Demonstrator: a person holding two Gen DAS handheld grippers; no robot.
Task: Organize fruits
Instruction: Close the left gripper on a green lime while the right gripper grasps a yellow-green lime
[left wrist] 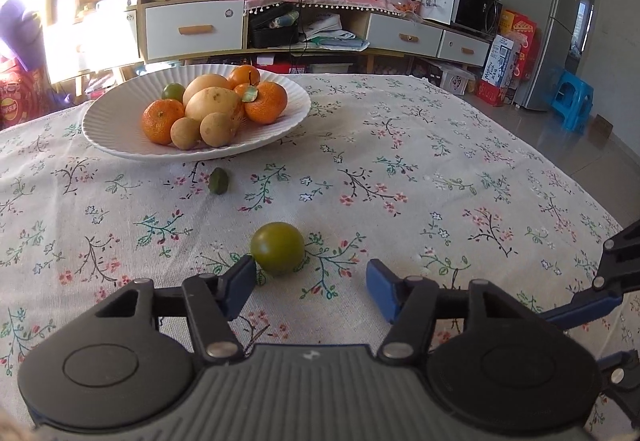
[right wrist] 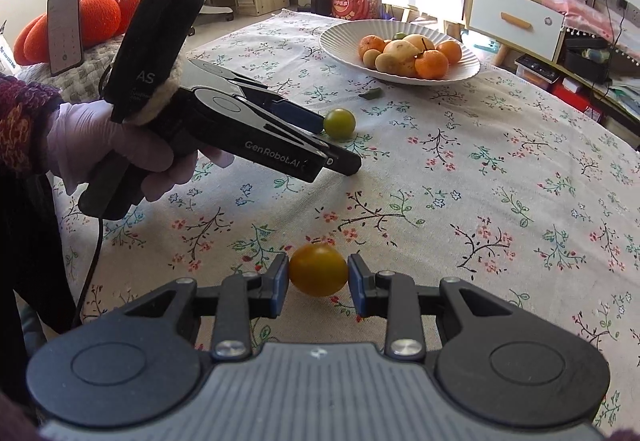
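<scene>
Your table, covered in a cream cloth printed with small flowers (left wrist: 460, 145), served as the sorting ground, and the wide white ribbed plate (left wrist: 296, 109) sat toward its far side as what I judge to be the collecting place. It already held a heap of orange mandarins, pale yellow-brown fruits and one green one, piled in the middle so nothing would roll off the shallow rim.

You had your left gripper (left wrist: 310, 283) low over the cloth, angled down, its blue pads standing fairly wide apart. The round olive-green fruit (left wrist: 278, 247) lay on the cloth just ahead of the left pad, seemingly touching it or nearly so, while the right pad stood well clear, so nothing was clamped. I judge you needed to shift sideways to centre the fruit before closing.

Your right gripper (right wrist: 318, 277) had its pads pressed on either side of the small yellow-orange oval fruit (right wrist: 318, 275), gripped across its width at cloth level, ready for carrying to the plate.

A small dark green leafy scrap (left wrist: 218, 181) lay alone between plate and green fruit, apart from both.
</scene>
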